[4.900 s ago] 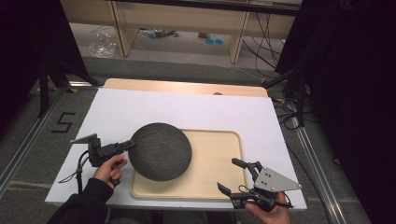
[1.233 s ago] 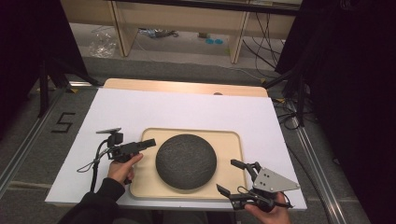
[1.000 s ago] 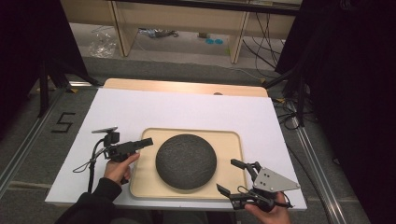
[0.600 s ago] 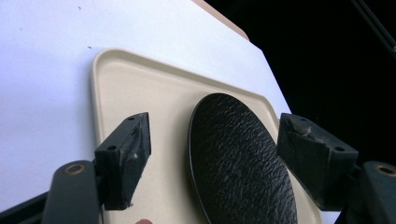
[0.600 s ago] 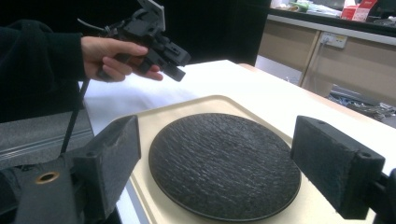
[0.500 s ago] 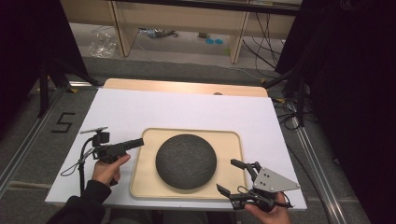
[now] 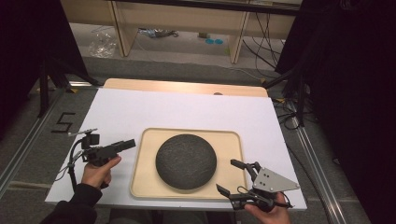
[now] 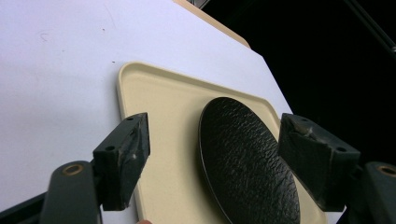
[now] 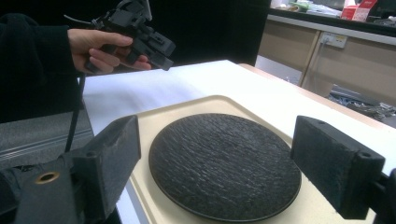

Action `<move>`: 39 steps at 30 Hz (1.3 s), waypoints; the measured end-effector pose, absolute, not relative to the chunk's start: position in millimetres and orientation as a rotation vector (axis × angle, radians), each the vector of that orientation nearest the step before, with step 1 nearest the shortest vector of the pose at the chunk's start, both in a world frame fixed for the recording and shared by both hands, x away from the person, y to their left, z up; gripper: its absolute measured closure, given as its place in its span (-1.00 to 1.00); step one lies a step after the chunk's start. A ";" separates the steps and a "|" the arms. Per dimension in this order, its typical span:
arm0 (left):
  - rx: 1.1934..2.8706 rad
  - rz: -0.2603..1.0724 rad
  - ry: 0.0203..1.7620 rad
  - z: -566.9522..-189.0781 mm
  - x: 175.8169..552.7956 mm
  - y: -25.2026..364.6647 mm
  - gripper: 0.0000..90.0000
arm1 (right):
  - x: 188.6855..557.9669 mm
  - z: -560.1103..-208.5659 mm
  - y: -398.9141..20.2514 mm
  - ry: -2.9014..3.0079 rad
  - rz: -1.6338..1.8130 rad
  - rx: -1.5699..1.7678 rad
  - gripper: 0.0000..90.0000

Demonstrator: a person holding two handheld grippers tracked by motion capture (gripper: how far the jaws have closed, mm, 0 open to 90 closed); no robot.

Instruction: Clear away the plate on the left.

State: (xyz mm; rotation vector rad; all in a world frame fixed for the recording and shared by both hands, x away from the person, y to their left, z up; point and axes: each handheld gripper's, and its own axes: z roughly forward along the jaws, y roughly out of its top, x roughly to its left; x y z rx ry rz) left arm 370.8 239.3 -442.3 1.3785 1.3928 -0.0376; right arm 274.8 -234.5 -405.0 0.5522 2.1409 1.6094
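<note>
With the dark plate (image 7: 186, 161) lying flat in the middle of the tray (image 7: 140, 182) on the desk (image 7: 187, 112), we judge the placing done. Both the left tool (image 7: 122, 145) and right tool (image 7: 231, 176) stand apart and empty. Being round, the plate has no long axis; it faces up. Next: probably back off.

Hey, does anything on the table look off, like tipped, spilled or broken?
Nothing stands out. The dark textured plate lies flat inside the beige tray, which sits square on the white table. No spill or crack shows. Both tongs, left and right, are open and apart from the plate.
</note>
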 end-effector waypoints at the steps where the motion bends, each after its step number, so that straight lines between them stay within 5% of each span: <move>1: 1.384 -0.038 1.395 -441.7 370.1 239.5 -0.44 | 274.7 -405.6 -234.1 2.134 1.617 0.551 -0.62; 39: 1.588 0.167 1.214 -425.4 332.4 251.7 -0.48 | 275.3 -406.3 -232.8 2.123 1.632 0.548 -0.62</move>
